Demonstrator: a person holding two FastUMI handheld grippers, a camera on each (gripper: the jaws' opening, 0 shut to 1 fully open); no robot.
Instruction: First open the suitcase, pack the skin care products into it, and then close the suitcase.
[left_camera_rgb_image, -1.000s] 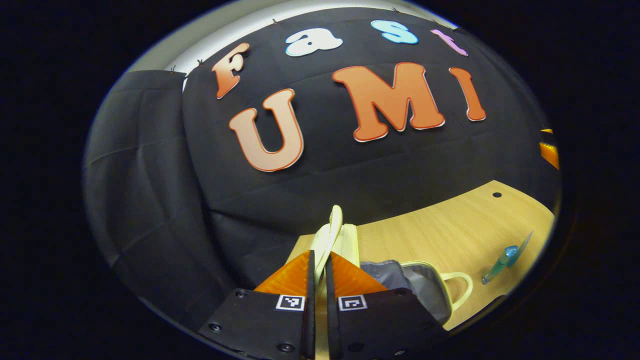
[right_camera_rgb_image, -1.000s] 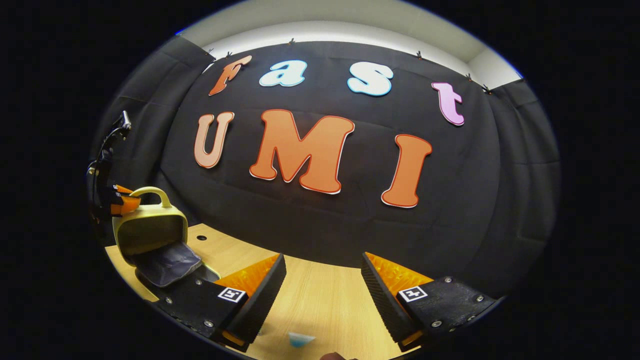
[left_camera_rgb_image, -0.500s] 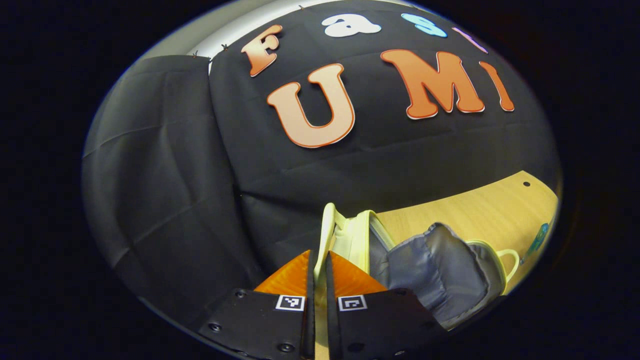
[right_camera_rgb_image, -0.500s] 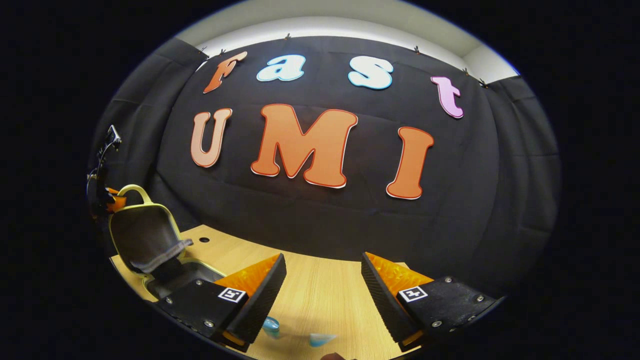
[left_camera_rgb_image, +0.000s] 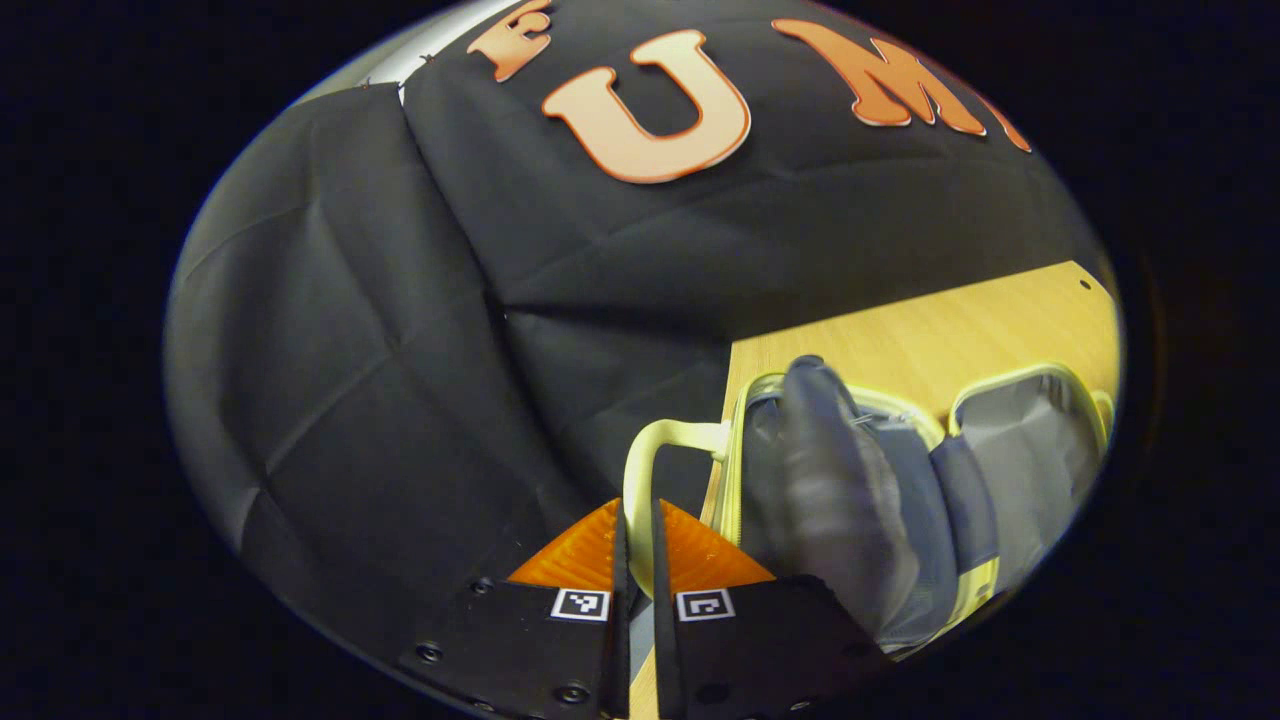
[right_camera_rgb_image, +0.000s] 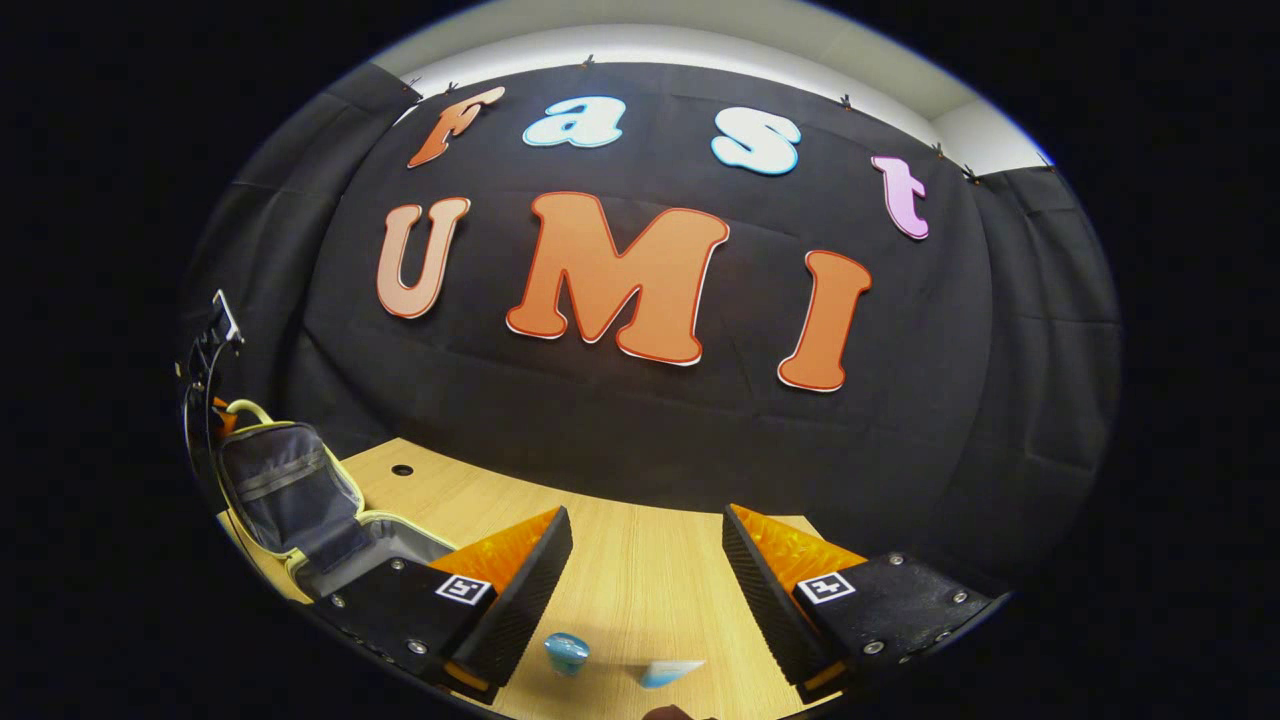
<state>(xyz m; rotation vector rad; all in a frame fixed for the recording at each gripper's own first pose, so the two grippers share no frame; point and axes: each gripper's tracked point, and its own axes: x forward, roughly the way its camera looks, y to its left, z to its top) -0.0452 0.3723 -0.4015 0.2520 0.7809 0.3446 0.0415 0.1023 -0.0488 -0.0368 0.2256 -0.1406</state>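
- While black cloth (right_camera_rgb_image: 640, 440) hangs as the booth's wall behind everything, a light wooden table (right_camera_rgb_image: 650, 590) spreads below it; in the left gripper view the same table (left_camera_rgb_image: 930, 340) shows at the right.
- On the table's left end, as the right gripper view has it, lies the pale yellow suitcase (right_camera_rgb_image: 300, 500), open — its lid stands raised, dark lining facing the camera, and the base lies flat just beside the right gripper's own left finger.
- Seen from the left gripper view, the suitcase (left_camera_rgb_image: 900, 480) sits at the table's edge, both grey-lined halves in sight, a grey inner flap between them.
- At the bottom of that view, the left gripper (left_camera_rgb_image: 640, 560) is clenched on the suitcase's pale yellow handle (left_camera_rgb_image: 650, 450); both fingers press on the loop.
- Over the table, the right gripper (right_camera_rgb_image: 645, 580) is released, its fingers spread wide apart and holding nothing.
- Between and below those fingers, near the table's front edge, lies a small blue skin care tube (right_camera_rgb_image: 620, 662) — round cap to the left, flat tail to the right.
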